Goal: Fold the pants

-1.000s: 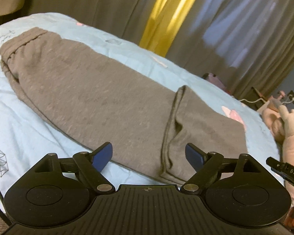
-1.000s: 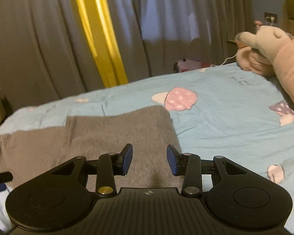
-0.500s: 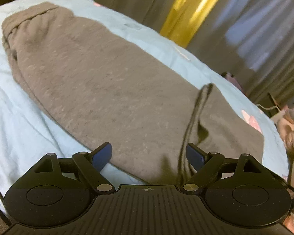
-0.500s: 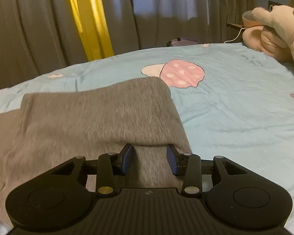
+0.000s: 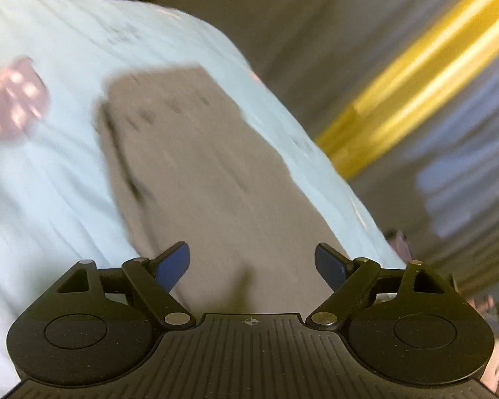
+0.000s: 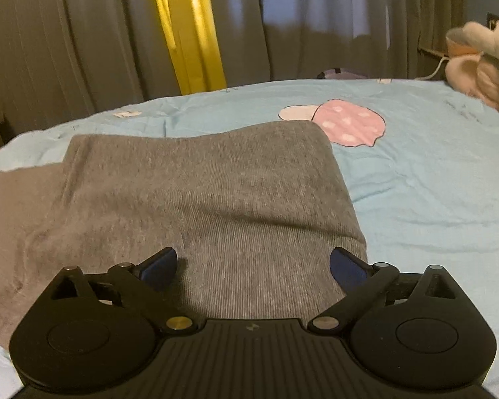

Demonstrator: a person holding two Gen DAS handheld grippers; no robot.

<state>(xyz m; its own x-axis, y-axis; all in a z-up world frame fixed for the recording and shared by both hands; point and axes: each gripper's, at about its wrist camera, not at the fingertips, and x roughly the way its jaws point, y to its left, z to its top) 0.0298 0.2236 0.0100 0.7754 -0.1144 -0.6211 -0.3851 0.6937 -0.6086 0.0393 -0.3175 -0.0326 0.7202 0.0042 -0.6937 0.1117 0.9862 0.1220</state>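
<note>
Grey pants (image 6: 196, 199) lie flat on a light blue bed sheet (image 6: 432, 179), with the leg end folded back over the rest. My right gripper (image 6: 251, 267) is open just above the folded leg end, its blue pads either side of the cloth's near edge. My left gripper (image 5: 252, 262) is open and empty over the pants (image 5: 196, 166), whose waistband end lies far up the blurred left wrist view.
The sheet has a pink mushroom print (image 6: 347, 126) right beside the pants' far corner. A pink plush toy (image 6: 482, 66) lies at the right edge of the bed. Grey curtains and a yellow curtain strip (image 6: 189, 33) hang behind the bed.
My right gripper has opened wide and sits closer to the folded leg end. My left gripper has swung left along the pants toward the waistband, staying open; its view is motion-blurred.
</note>
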